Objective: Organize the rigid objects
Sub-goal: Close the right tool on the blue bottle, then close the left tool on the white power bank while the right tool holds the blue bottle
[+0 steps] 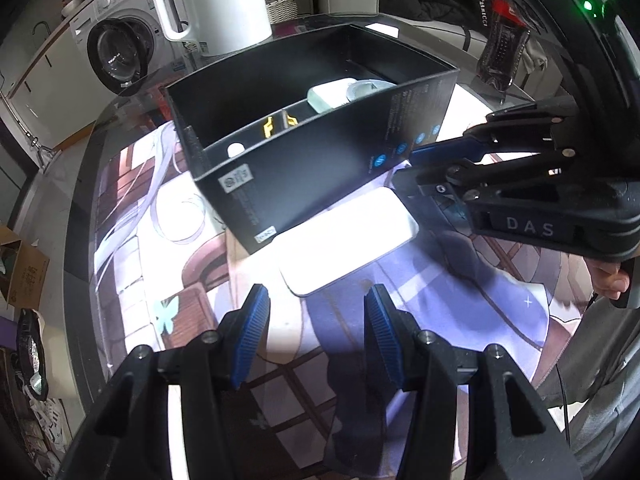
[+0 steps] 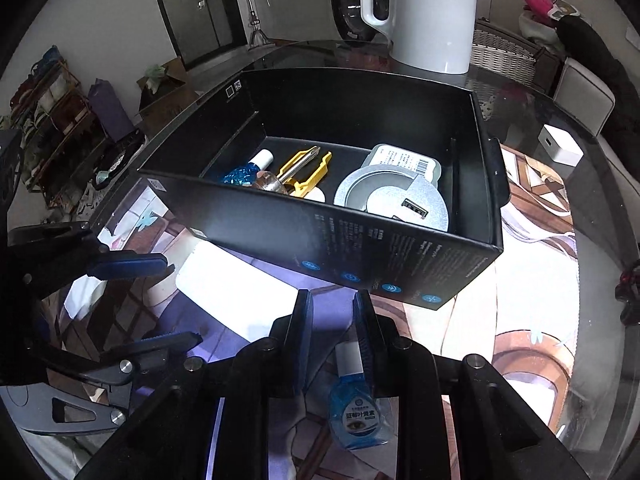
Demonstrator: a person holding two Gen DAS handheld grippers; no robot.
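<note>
Two eye-drop bottles — one [image 2: 250,171] boxed, one [image 2: 357,396] seemingly gripped.

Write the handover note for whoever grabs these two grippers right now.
Left gripper: open, empty, hovering over the white flat case on the mat in front of the black box.
Right gripper: jaws partly apart around a blue eye-drop bottle; whether it is clamped is unclear.
Done: in the box are another blue bottle, a yellow tool, a silver round device and a labelled pack.
Left: box the eye-drop bottle, then the white case; a white cube sits on the table past the box.
</note>
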